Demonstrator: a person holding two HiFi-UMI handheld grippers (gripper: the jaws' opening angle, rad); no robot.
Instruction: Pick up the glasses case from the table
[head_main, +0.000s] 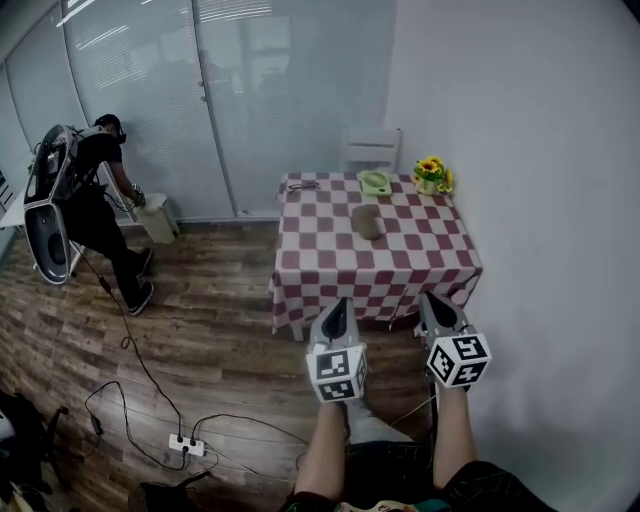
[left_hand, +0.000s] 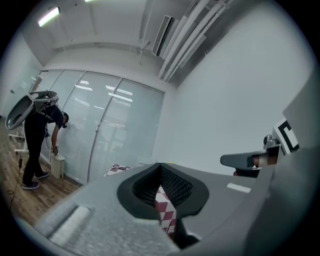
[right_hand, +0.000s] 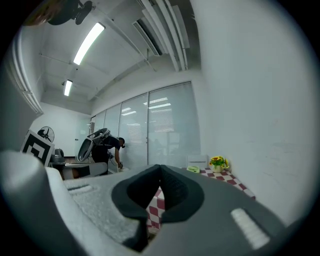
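Nearest, the person's two arms are reaching forward over the wood floor (head_main: 200, 330), each one carrying a gripper with a marker cube on top. The left gripper (head_main: 338, 305) is pointing level towards the near edge of the table (head_main: 320, 262). Its jaws are pressing together at the tips with nothing between them, and in the left gripper view only checked cloth is showing through the gap lower down. The right gripper (head_main: 432, 298) is sitting just beside it, aimed at the same edge. Its jaws are likewise closing on nothing, tips meeting.

To the left on the floor, a power strip (head_main: 185, 444) is lying among loose black cables.

Beyond the grippers, the table is standing against the white wall under a red-and-white checked cloth. The case (head_main: 367, 221), a grey-brown oblong, is lying near the middle of the tabletop, well apart from both grippers and touching nothing else. Farther back, a green object (head_main: 375, 182) is sitting near the far edge, with a pot of yellow flowers (head_main: 432, 175) at the far right corner. A small dark item (head_main: 303, 185) is lying at the far left, too small to make out. A white chair (head_main: 372, 148) is standing behind the table.

Farthest off, at the left, another person (head_main: 95, 200) is bending towards a small bin (head_main: 157, 218) by the glass wall (head_main: 150, 80), wearing a bulky rig on the back.
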